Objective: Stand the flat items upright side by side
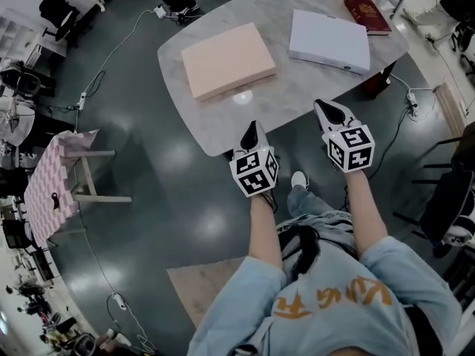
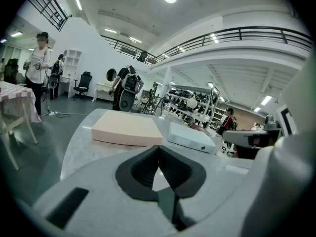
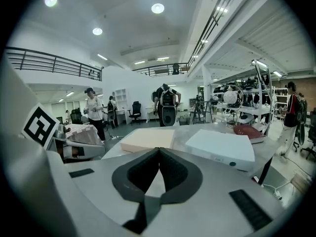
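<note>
A flat peach box lies on the marble table, left of a flat white box. A dark red book lies flat at the table's far right. My left gripper hovers at the near table edge, shut and empty. My right gripper is over the near edge below the white box, also shut with nothing in it.
A small table with a pink checked cloth stands on the floor to the left. Cables and a power strip lie on the floor right of the table. People and office chairs stand in the far background.
</note>
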Available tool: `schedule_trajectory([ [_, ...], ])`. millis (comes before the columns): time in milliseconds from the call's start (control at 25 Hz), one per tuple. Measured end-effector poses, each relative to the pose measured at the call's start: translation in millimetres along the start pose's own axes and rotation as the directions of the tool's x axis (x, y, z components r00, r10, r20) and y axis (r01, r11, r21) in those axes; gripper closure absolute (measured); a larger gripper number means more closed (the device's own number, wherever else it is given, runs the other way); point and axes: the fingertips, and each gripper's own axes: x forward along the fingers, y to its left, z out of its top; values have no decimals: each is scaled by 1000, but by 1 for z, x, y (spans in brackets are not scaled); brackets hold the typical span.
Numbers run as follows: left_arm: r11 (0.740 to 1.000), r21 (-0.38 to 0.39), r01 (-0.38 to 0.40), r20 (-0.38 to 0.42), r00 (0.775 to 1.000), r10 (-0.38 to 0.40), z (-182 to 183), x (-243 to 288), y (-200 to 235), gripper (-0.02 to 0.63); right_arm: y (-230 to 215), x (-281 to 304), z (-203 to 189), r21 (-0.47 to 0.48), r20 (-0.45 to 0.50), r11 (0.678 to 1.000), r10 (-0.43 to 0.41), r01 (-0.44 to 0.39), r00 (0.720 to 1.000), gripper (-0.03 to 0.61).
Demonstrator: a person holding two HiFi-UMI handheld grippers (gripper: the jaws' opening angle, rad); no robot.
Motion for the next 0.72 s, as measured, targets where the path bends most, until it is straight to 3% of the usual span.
schedule_trajectory([
  [320,999,52,10,12,1000,-10,23,53,-33,601,-61,29,19,41,38,999,0,-1,999,575],
  [480,999,51,-7,12,1000,6,25,58,-32,601,-54,48,26,27,33,998,51,-52,998,575],
  [720,994,-17,-109,14,994,110,25,52,7,601,-16,88,27,-6,-8,984,180,-180,984,575],
])
